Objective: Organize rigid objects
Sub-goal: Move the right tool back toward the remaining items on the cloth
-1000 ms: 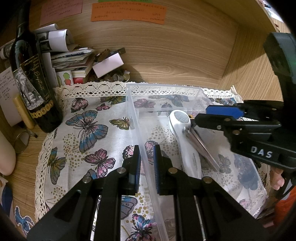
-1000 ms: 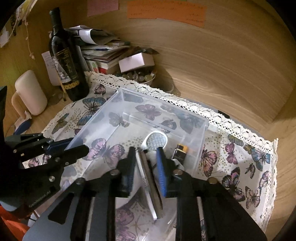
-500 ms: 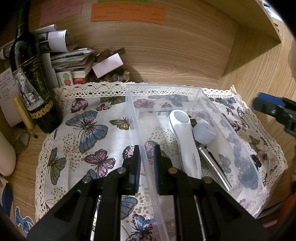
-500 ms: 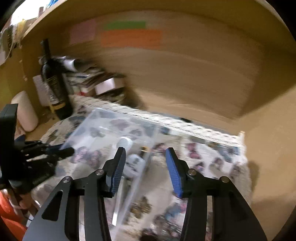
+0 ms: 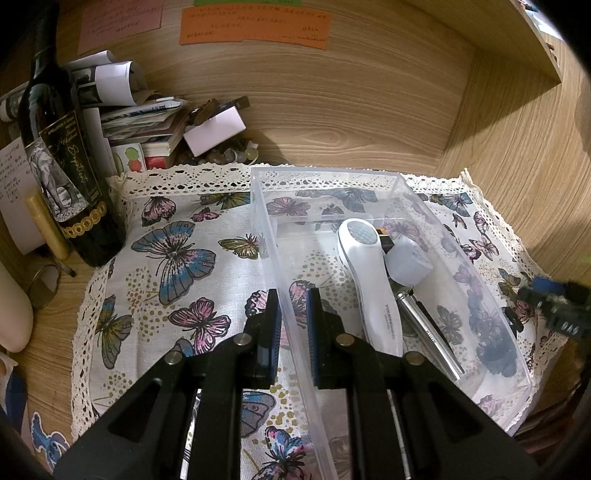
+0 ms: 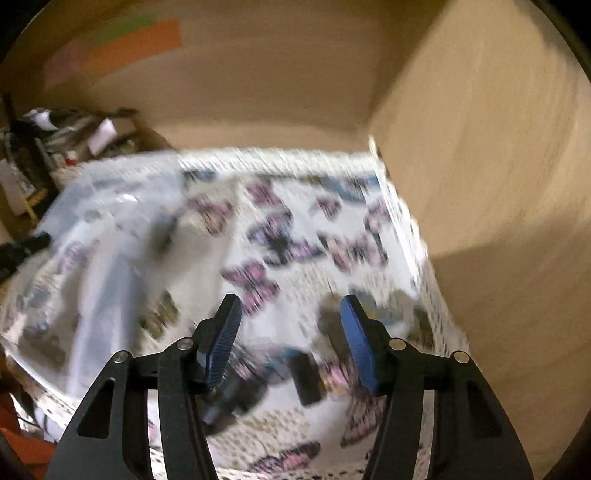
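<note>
**Bin steadied at left, right jaws free and searching**

Lower centre of the left wrist view: left gripper (image 5: 291, 325) with jaws drawn narrow, one either side of the near-left wall of the clear plastic bin (image 5: 266, 206), apparently clamped on it, most likely to keep the light container from sliding on the butterfly cloth (image 5: 177, 258) while things go in. Just right of those jaws, inside the bin: white handheld device (image 5: 369, 280) lying lengthwise with its round head toward the far end, a metal pen-like rod (image 5: 428, 332) beside it toward the lower right, a translucent cap-shaped piece (image 5: 406, 260) touching the device's upper part, a small dark block with an orange edge peeking out behind the head. Laid parallel, probably to fit the narrow box.

Right edge of the same view: right gripper (image 5: 554, 299), blurred, outside the bin over the lace border.

Lower centre of the right wrist view: jaws spread wide, nothing between them. Below them on the cloth, two dark smeared shapes (image 6: 306, 376), too blurred to name; possibly the next items. Bin at centre left, streaked by motion.

Farther back, upper left of the left wrist view: wine bottle (image 5: 62, 162) on the worktop, stacked papers (image 5: 140, 118) behind, orange note (image 5: 255, 24) on the wooden back panel.
</note>
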A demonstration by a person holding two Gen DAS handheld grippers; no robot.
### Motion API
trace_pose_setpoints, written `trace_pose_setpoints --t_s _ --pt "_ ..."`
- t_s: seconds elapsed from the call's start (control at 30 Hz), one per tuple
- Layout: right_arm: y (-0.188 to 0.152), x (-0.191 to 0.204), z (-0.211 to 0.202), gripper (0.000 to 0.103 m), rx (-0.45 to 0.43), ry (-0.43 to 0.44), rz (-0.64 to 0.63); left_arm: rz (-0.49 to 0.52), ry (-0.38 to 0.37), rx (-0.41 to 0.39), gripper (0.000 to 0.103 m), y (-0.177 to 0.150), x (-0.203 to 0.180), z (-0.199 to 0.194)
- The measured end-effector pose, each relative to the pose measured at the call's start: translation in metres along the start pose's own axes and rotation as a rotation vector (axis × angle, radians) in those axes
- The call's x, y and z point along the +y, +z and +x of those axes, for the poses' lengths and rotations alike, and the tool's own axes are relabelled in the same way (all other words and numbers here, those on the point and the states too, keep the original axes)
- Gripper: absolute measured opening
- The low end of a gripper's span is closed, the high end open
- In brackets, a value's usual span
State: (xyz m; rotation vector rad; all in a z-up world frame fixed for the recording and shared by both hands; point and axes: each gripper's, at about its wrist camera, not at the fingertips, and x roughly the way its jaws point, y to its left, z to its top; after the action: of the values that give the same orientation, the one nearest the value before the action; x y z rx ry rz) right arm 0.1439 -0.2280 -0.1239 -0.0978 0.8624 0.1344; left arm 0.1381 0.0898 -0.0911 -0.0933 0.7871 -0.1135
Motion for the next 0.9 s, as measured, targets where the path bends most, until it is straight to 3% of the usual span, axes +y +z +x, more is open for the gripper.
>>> trace_pose_setpoints --t_s 0.23,0.3,0.4,0.43,0.9 --pt "-0.031 -0.017 0.022 0.05 0.081 -0.011 0.082 0.002 0.0 0.0 0.012 0.0 0.001 0.0" --pt "-0.035 -0.02 0.024 0.044 0.08 -0.019 0.09 0.002 0.0 0.0 0.012 0.0 0.001 0.0" --pt "-0.034 -0.02 0.02 0.025 0.076 -0.012 0.097 0.001 0.0 0.0 0.012 0.0 0.001 0.0" --pt "-0.034 -0.02 0.019 0.024 0.074 -0.009 0.099 0.001 0.0 0.0 0.012 0.0 0.001 0.0" --pt "0.005 -0.003 -0.011 0.024 -0.065 0.006 0.06 0.002 -0.001 0.0 0.012 0.001 0.002 0.0"
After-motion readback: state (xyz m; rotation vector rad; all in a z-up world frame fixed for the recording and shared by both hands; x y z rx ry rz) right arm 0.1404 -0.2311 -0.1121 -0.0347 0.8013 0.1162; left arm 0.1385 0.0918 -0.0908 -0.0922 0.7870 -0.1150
